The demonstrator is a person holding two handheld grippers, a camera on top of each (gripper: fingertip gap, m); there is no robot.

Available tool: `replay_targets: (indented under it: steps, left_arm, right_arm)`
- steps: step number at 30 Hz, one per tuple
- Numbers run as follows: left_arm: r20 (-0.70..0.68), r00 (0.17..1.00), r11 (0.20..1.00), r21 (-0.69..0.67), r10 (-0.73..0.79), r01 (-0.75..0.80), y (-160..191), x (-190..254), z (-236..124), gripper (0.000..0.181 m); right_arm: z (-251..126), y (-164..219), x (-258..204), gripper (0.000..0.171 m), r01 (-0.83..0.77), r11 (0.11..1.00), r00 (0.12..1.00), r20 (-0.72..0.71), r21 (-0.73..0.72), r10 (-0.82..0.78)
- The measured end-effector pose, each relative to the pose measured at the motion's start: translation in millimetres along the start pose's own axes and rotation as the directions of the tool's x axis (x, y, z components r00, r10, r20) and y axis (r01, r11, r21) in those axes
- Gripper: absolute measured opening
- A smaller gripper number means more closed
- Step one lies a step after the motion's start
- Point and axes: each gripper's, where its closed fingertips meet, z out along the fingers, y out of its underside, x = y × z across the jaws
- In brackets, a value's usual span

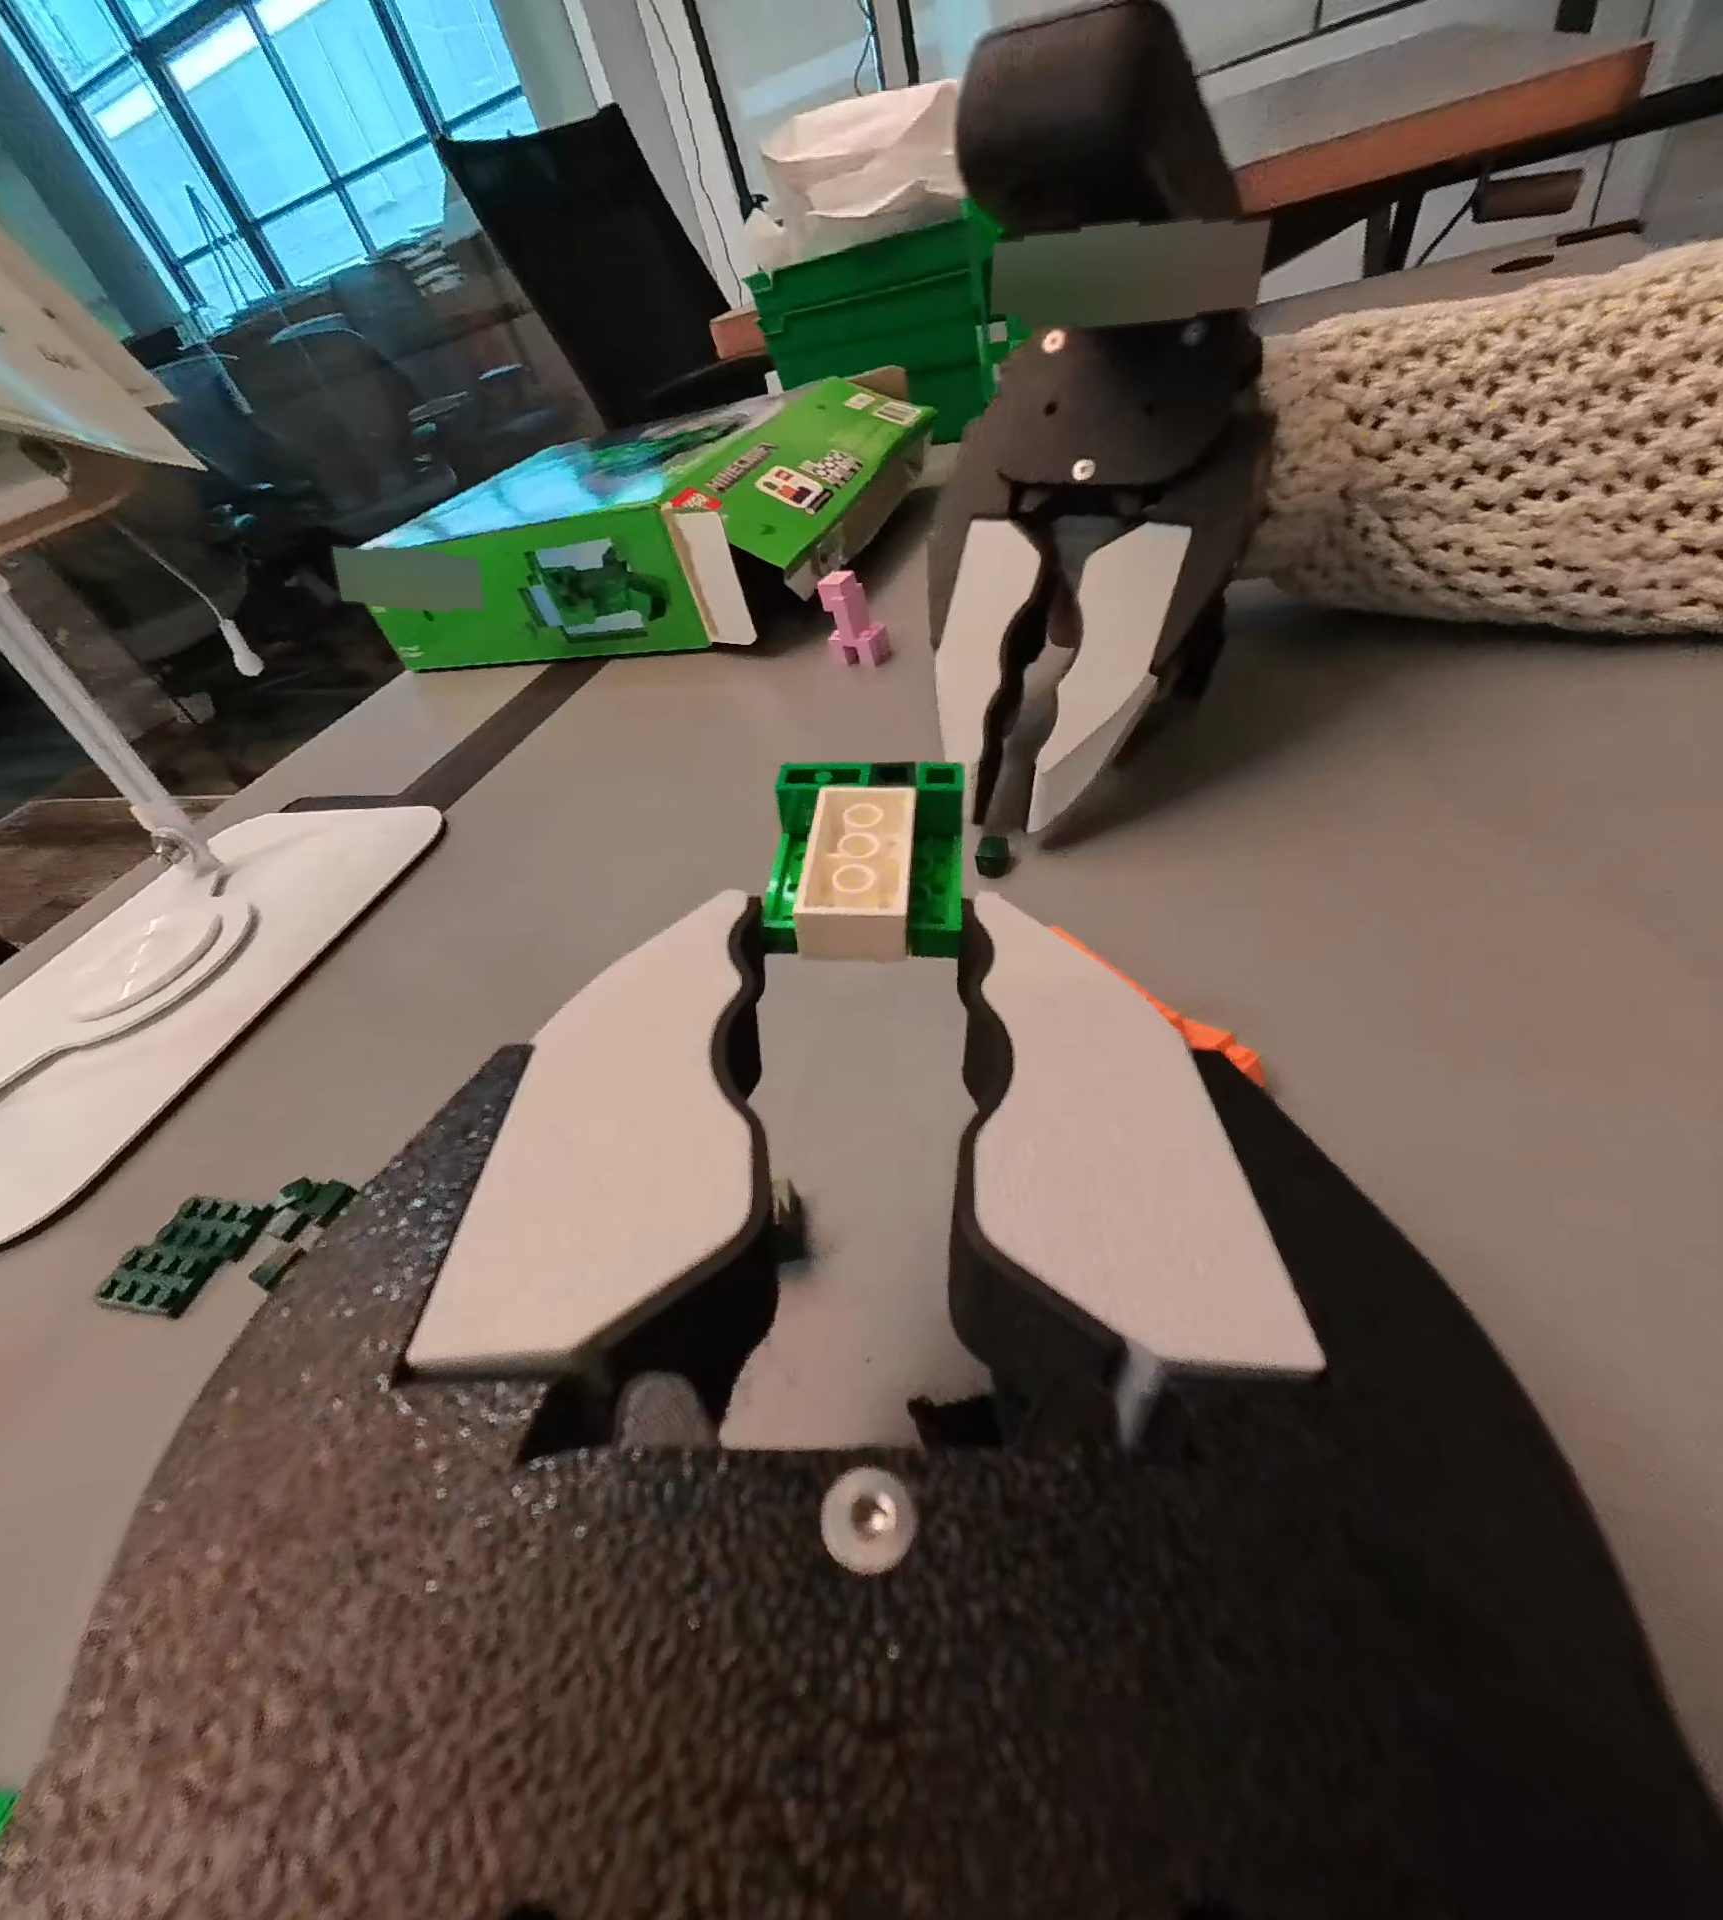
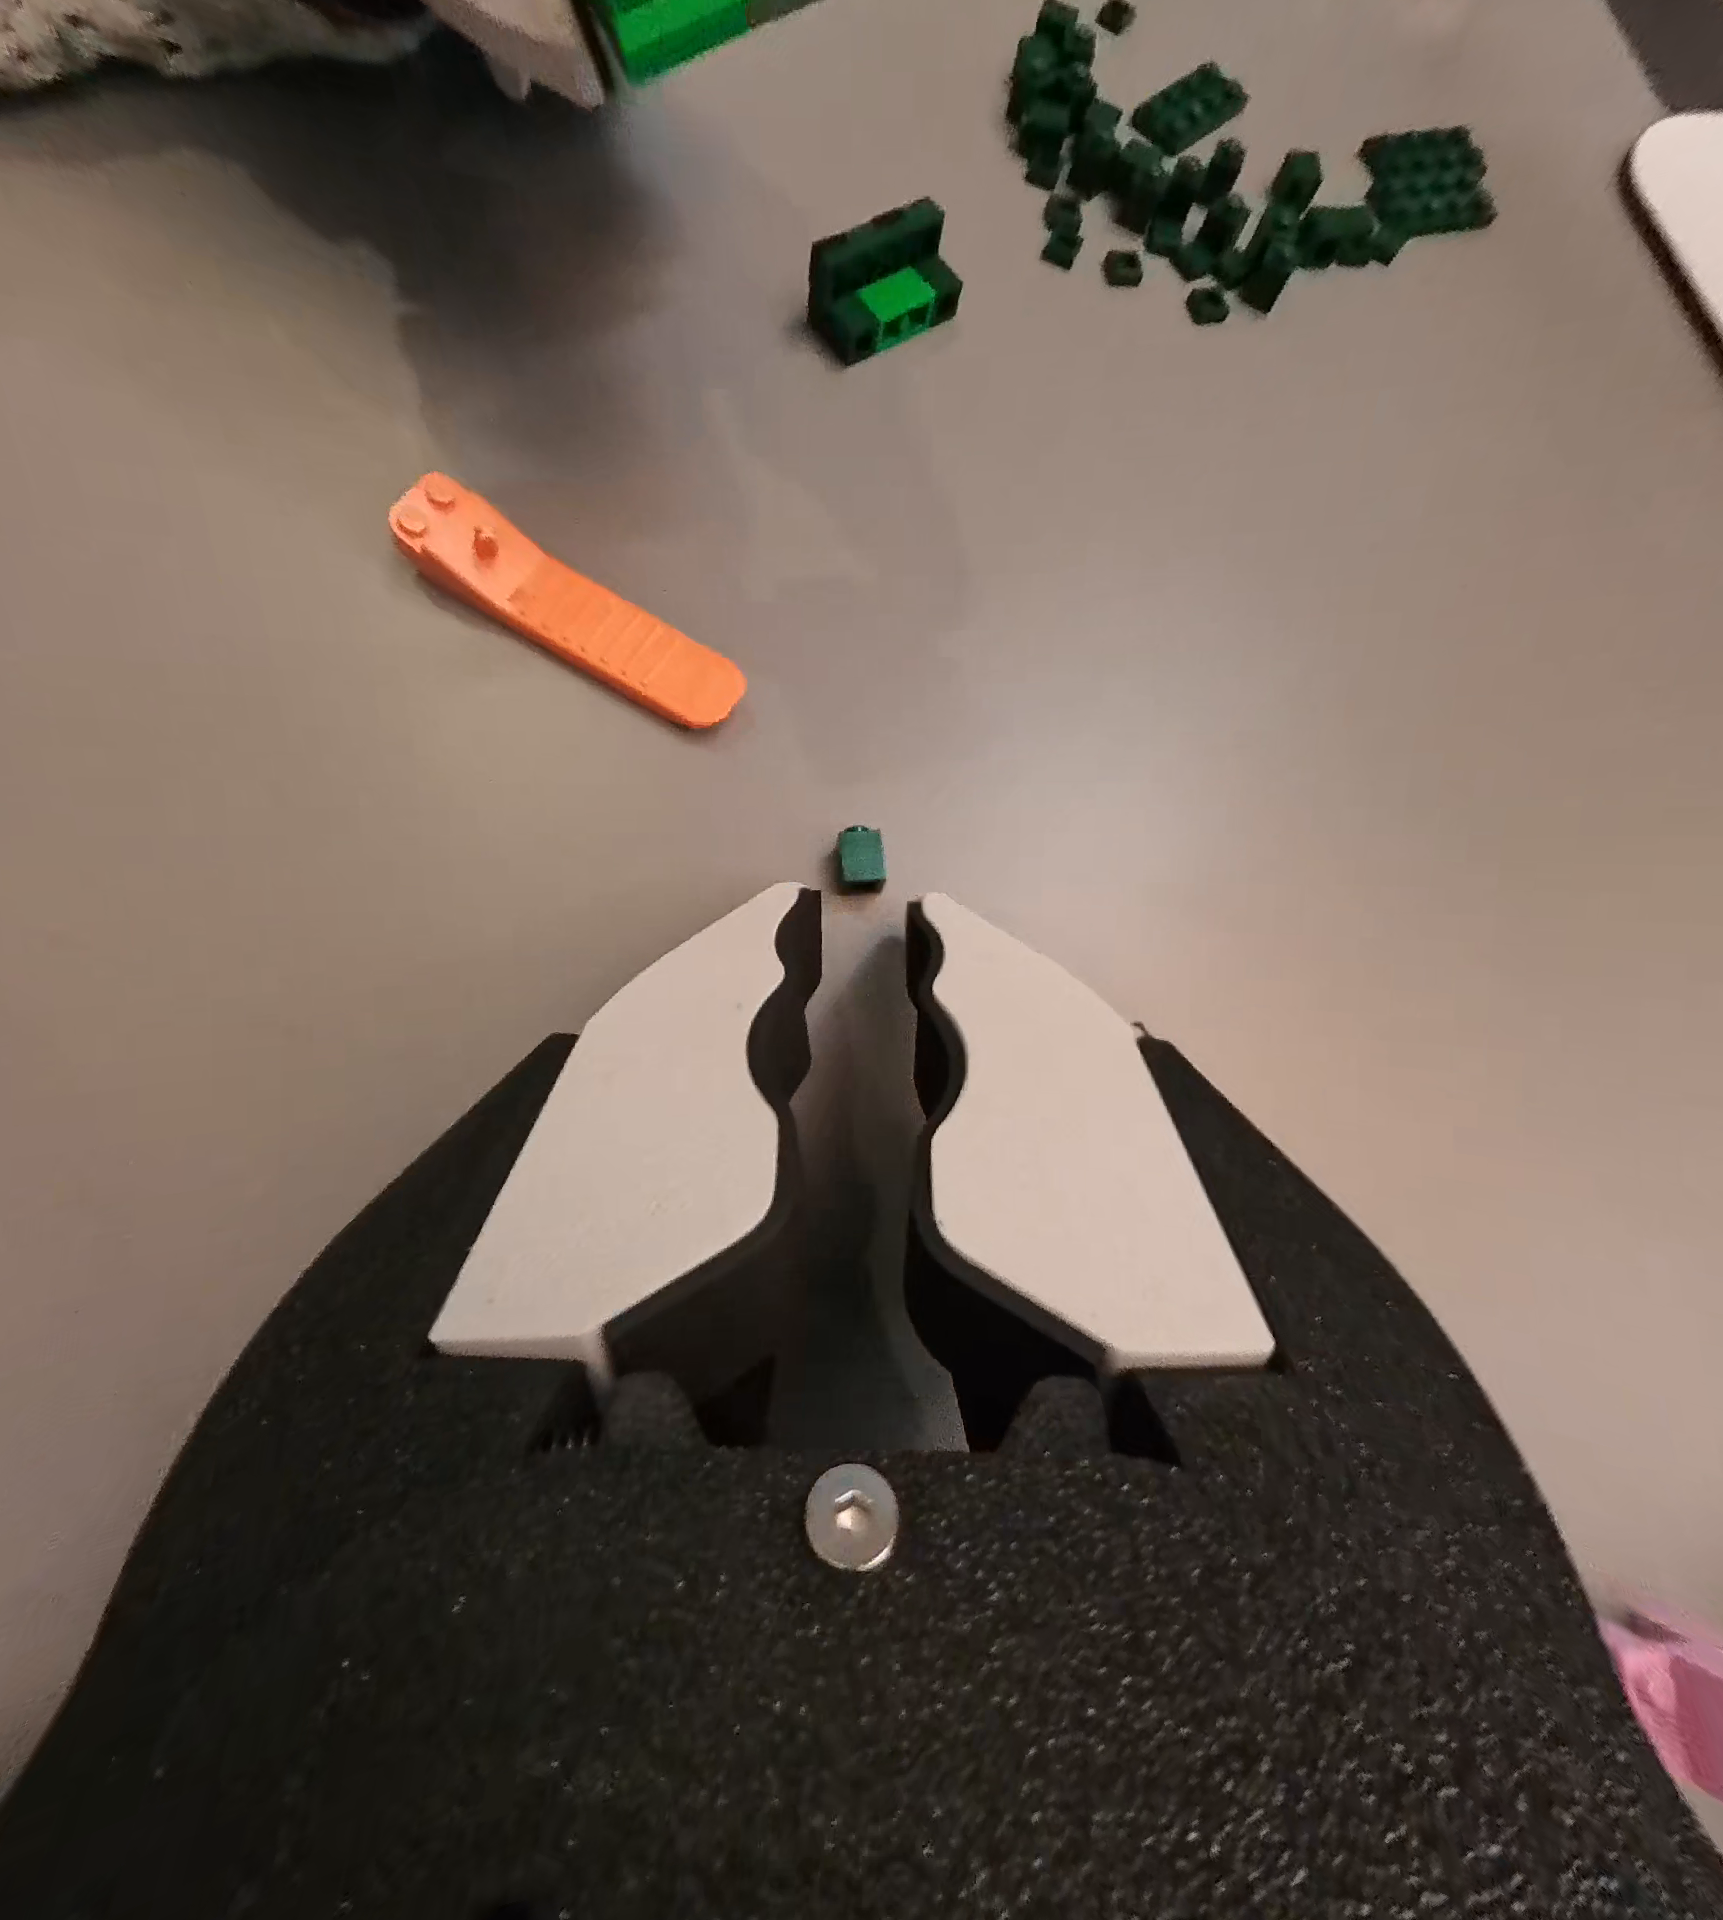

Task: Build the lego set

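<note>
Lego sub-assembly (image 1: pixel 862 868), a bright green shell with a white brick pressed into it, sits on the grey table (image 1: pixel 1408 935), its near end pinched between the tips of the left gripper (image 1: pixel 862 925), whose jaws stand about a brick's width apart and closed against its sides. To its right, the right gripper (image 2: pixel 862 899) points down at a tiny dark green piece (image 2: pixel 859 858) lying loose on the table just beyond its fingertips; its jaws are narrowly parted and hold nothing. In the right wrist view an orange brick separator (image 2: pixel 566 613) lies to the left, a second small green build (image 2: pixel 883 286) stands farther off, and a heap of dark green bricks (image 2: pixel 1252 197) spreads at the far right. The set's green box (image 1: pixel 628 551) and a pink figure (image 1: pixel 855 620) lie at the far side in the left wrist view. The small piece looks light, rigid and smooth, likely to skid or flip if nudged; a squeeze across its flat opposite sides seems the surest hold.
</note>
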Motion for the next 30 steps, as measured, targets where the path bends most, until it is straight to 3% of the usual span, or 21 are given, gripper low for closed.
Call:
replay_targets:
  steps: [6, 19, 26, 30]
  left_arm:
    - [-0.016, 1.0, 1.0, -0.017, 0.008, -0.008, 2.1, 2.6, 1.6, 0.036]
    - [-0.032, 0.998, 0.994, -0.098, 0.045, -0.048, 10.9, 10.9, 9.2, 0.035]
    - [-0.01, 0.999, 0.958, -0.285, -0.052, 0.047, 31.5, 4.4, 10.2, 0.035]
    - [-0.128, 0.979, 0.914, -0.393, -0.157, 0.095, 30.5, 15.0, 14.4, 0.035]
  right_arm:
    - [3.3, 0.8, -0.6, 0.014, -0.023, 1.0, 0.995, 0.094, -0.022, 0.025]
    - [11.5, -6.3, -5.9, 0.007, 0.065, 0.997, 0.993, 0.101, -0.046, -0.06]
    - [-0.8, -41.1, -14.2, 0.008, 0.13, 0.989, 0.991, 0.041, -0.069, -0.128]
    - [-5.0, -64.1, -25.1, 0.007, 0.184, 0.979, 0.983, 0.023, -0.092, -0.183]
